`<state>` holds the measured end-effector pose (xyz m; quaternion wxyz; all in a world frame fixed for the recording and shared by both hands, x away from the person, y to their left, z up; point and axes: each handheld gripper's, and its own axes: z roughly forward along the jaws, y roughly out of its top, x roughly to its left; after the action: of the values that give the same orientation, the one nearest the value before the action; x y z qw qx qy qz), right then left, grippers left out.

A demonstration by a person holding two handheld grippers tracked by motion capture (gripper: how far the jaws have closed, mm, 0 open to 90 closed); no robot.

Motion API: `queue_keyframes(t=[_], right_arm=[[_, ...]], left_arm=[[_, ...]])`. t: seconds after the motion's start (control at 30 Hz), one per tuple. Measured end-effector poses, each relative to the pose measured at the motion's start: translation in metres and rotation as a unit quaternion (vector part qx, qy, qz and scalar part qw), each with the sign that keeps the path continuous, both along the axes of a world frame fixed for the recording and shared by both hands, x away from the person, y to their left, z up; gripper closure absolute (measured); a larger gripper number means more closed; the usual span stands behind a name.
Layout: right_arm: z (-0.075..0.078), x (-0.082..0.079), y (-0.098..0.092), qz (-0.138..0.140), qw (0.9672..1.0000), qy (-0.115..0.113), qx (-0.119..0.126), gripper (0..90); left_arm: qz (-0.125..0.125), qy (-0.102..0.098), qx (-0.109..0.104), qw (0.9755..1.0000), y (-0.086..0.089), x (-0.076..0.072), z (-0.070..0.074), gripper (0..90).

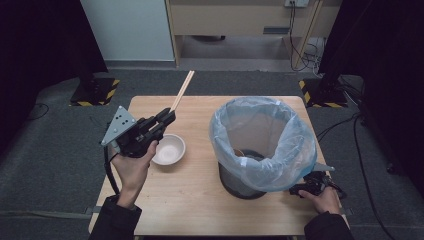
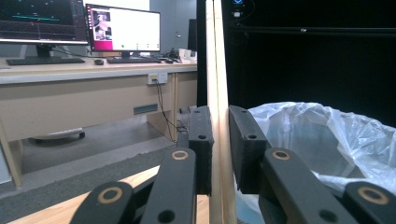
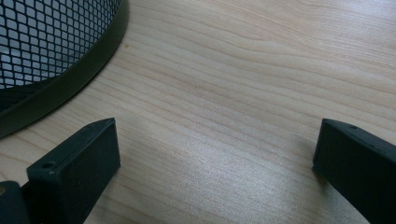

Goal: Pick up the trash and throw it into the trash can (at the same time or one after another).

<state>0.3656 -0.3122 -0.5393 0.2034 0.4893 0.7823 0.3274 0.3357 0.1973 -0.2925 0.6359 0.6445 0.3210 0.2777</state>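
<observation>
The wooden table (image 1: 200,200) is bearing all items under inspection. The mesh waste bin (image 1: 245,185), lined with a pale blue plastic bag (image 1: 265,145) folded over its rim, is standing on the right half of the table; in the right gripper view its black base ring (image 3: 60,88) is resting flat on the wood.

The left gripper (image 1: 169,116) is being held up above the left half of the table, its jaws pointing away from the person and toward the far edge. It is gripping a pair of wooden chopsticks (image 1: 182,91), jaws closed narrowly on them; in the left gripper view the sticks (image 2: 215,93) are running upright between the two black pads, pressed on both sides, the bag showing beyond at the right.

The right gripper (image 1: 306,189) is lying low at the near right of the bin, just beside its base. Its jaws are standing wide apart over bare wood, holding nothing.

A small white bowl (image 1: 169,149) is sitting on the table just beside the left hand (image 1: 134,167), well apart from the bin.
</observation>
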Motion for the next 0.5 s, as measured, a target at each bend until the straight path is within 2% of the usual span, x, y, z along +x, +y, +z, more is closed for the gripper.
queue_keyframes(t=[0.5], right_arm=[[0.0, 0.0, 0.0, 0.0, 1.0, 0.0, 0.0, 0.7]], left_arm=[[-0.025, -0.01, -0.001, 0.9996, -0.029, 0.004, 0.01, 79.6]])
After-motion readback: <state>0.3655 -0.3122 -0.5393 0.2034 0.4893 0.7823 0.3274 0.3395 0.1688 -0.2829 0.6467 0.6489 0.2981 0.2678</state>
